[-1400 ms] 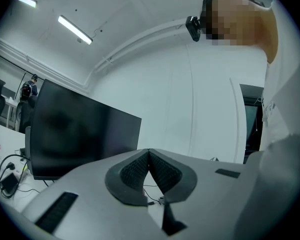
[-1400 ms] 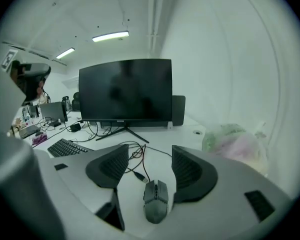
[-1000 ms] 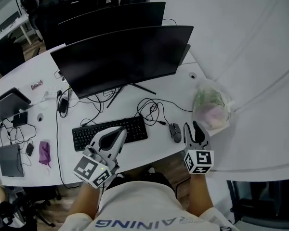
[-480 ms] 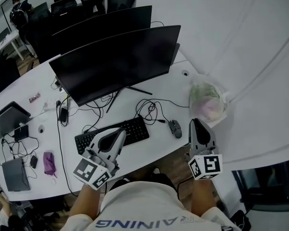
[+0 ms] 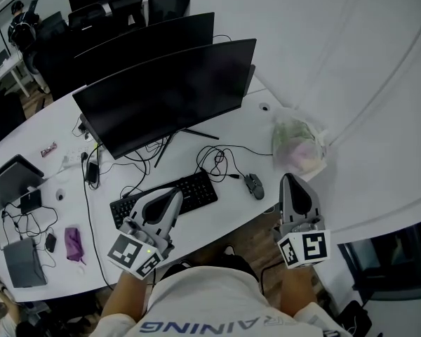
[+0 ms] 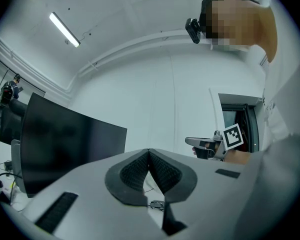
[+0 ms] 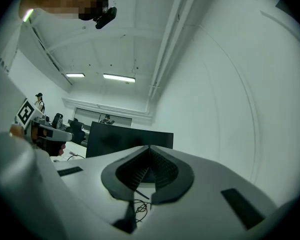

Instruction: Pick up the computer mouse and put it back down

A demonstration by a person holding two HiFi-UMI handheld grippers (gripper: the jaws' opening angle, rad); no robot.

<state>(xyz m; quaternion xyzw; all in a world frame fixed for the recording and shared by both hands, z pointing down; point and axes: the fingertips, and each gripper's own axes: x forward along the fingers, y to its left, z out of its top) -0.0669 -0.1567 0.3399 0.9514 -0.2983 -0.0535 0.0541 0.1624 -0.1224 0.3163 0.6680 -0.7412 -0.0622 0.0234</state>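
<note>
Head view: a second ago the right claw (image 5: 290, 179) stood spread beside the mouse (image 5: 254, 185). It has since lifted clear, and its jaws have just closed, pressed together on nothing. The mouse lies on the desk (image 5: 256, 128) between the keyboard (image 5: 196, 188) and a clear bag (image 5: 299, 146) of greenish-pink contents. The left claw (image 5: 174, 195) is likewise shut, empty and level.

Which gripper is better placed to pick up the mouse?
Right. The right gripper, its fingers just closed on nothing, hangs beside the mouse; the left gripper is farther off, over the keyboard.
</note>
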